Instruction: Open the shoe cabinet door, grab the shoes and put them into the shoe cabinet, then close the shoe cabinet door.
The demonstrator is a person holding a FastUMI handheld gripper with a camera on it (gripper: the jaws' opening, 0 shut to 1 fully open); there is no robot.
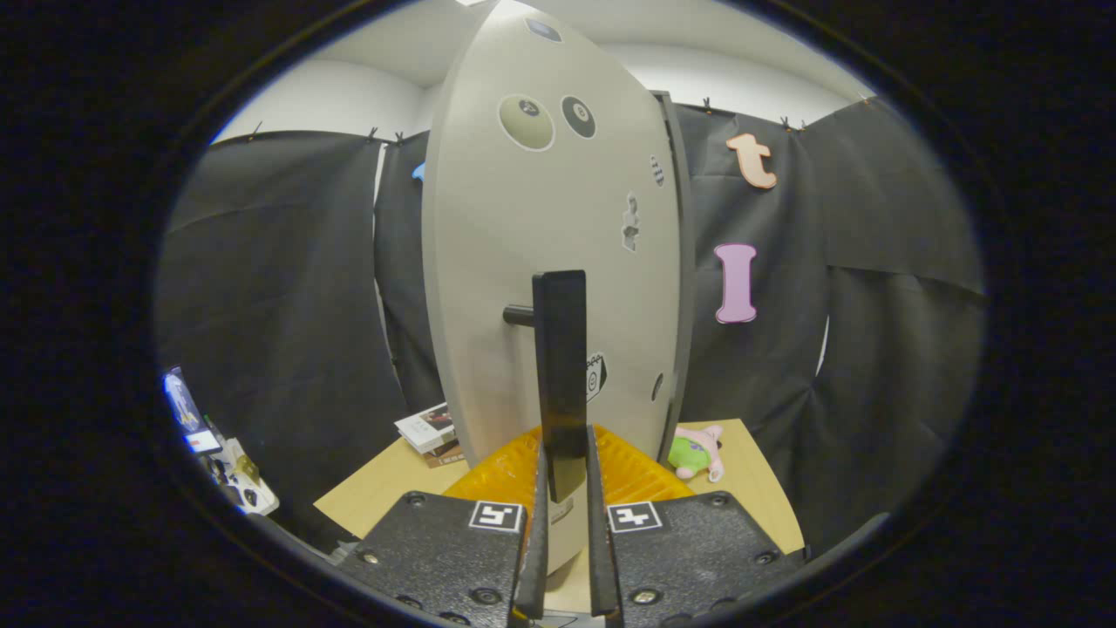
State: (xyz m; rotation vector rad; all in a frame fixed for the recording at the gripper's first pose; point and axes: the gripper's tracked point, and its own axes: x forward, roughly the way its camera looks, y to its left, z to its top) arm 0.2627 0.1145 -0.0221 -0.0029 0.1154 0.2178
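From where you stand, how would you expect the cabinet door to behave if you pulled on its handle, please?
The cabinet door looks like a flat rigid panel, so it should swing rather than flex. The fingers close on its black bar handle, a smooth-looking upright bar, so the grip might slip. The door probably moves easily.

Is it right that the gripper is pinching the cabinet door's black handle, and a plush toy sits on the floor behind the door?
Not quite. The gripper does pinch the black handle of the cabinet door, both fingers against its sides. But the plush toy lies on the wooden table beyond the door, not on the floor. The gripper view shows it.
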